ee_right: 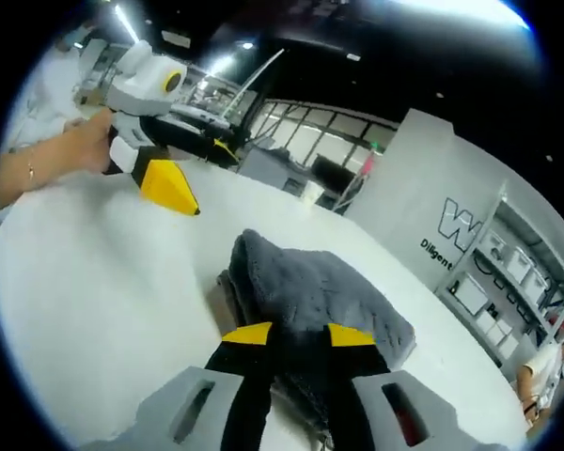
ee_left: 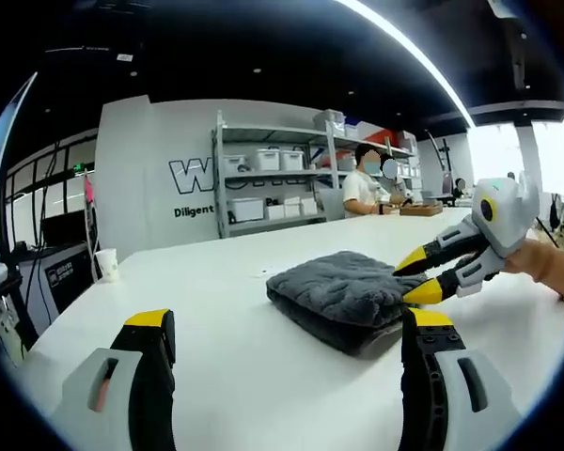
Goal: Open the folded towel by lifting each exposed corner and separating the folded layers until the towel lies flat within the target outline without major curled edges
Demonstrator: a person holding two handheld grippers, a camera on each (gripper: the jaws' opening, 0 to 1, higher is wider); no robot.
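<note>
A grey plush towel [ee_left: 343,293] lies folded in thick layers on the white table [ee_left: 226,282]. In the left gripper view my left gripper [ee_left: 287,324] stands wide open on the near side of it, touching nothing. My right gripper [ee_left: 418,276], held by a hand [ee_left: 545,268], comes in from the right with its yellow tips above and below the towel's right edge. In the right gripper view the towel [ee_right: 310,277] lies between the narrowed jaws of the right gripper [ee_right: 301,335], which is shut on its near edge. The left gripper [ee_right: 160,178] hovers open at upper left, apart from the towel.
Metal shelves [ee_left: 263,178] with white bins stand behind the table, and a person [ee_left: 362,188] works beside them. A paper cup [ee_left: 106,265] sits near the table's far left edge. Bare tabletop [ee_right: 85,282] stretches to the left of the towel.
</note>
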